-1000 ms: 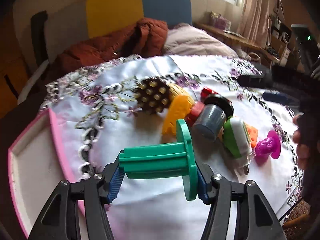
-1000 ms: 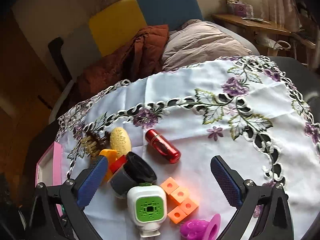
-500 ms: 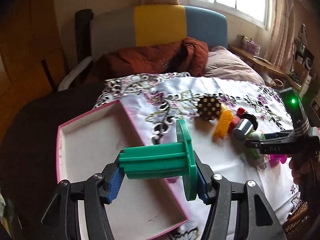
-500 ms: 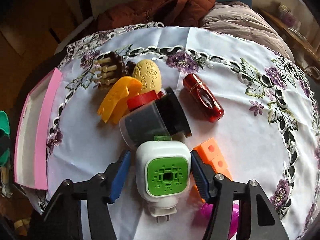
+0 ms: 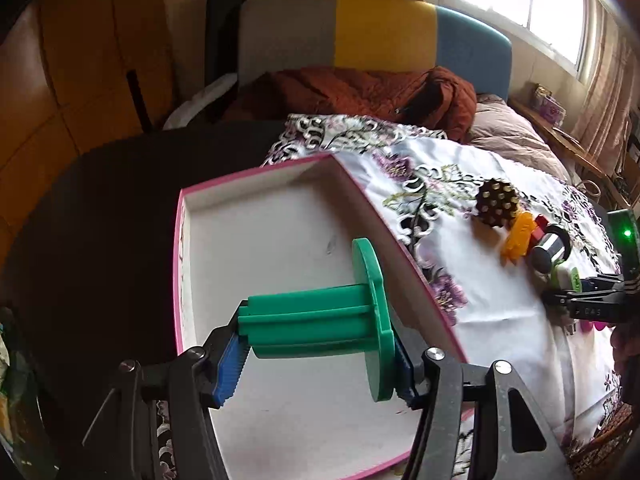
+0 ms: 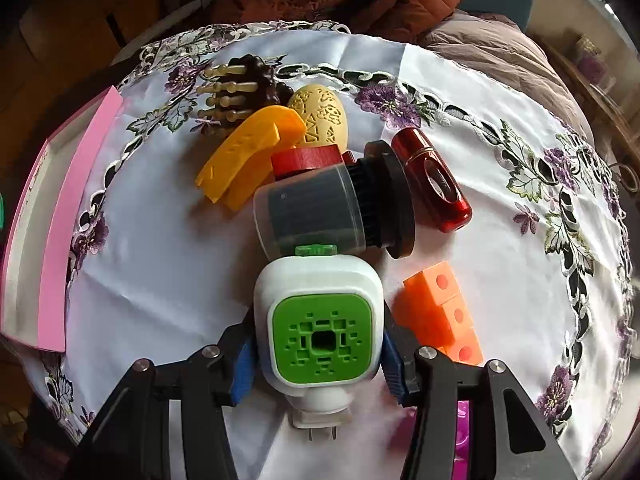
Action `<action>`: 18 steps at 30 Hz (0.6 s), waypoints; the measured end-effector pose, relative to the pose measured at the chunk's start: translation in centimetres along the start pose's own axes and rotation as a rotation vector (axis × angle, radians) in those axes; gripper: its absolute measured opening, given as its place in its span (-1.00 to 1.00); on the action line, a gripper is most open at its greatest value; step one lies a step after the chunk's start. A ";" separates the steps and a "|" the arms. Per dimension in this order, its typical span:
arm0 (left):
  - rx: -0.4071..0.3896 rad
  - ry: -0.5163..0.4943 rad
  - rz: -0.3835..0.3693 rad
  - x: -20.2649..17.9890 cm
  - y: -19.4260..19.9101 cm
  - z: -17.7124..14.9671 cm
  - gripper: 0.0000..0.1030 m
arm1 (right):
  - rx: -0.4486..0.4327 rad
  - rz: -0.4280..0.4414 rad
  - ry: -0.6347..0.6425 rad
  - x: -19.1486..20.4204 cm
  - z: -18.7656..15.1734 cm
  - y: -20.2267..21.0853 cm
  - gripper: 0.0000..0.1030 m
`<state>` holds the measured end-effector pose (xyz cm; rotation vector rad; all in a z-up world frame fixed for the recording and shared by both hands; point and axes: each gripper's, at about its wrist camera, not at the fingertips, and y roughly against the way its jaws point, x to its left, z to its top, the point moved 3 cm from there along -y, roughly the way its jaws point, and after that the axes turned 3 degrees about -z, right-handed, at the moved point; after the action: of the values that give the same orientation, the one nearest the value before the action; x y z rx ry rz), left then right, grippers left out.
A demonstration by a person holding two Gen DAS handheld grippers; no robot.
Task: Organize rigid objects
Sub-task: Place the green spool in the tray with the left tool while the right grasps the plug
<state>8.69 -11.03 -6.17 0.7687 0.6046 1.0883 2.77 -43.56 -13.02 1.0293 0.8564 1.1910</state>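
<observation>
left gripper [image 5: 316,354]: clamped end to end on the green spool [image 5: 320,326], one pad on the bare end of the ribbed shaft, the other on the flange. the spool hangs at lower centre of the left wrist view, above the floor of the pink-rimmed white tray [image 5: 256,240]. the tray holds nothing else that can be seen. judgement: the spool is hard moulded plastic, light and stiff. the end-to-end hold is secure against sliding, and the part should tolerate a short drop onto the tray floor, though the round flange may let it roll.

right gripper [image 6: 318,364]: jaws closing, with the white plug-in unit with green face [image 6: 320,324] between them at lower centre of the right wrist view. the blue pads stand at its left and right flanks; whether they press yet cannot be told. the unit lies on the embroidered cloth [image 6: 160,248] of the desk, prongs toward the bottom of the frame.

handling, as judgement: the housing is rigid, smooth and rounded, so it may slip if pinched near a corner. take hold across the flat flanks at mid-height. keep clear of the metal prongs, which could bend.

neighbours: the black-capped grey jar [image 6: 320,208] touches the top of the unit, and the orange block strip [image 6: 444,312] lies just beside it at right. a straight lift is advised to avoid dragging either.
</observation>
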 end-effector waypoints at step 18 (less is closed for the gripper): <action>0.093 0.198 -0.021 8.1 -7.4 4.7 0.19 | -0.017 -0.036 0.037 0.8 0.2 0.1 0.01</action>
<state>19.19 -6.53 -9.70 0.7375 0.8341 1.1309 3.09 -42.86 -12.89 0.9774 0.8892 1.1886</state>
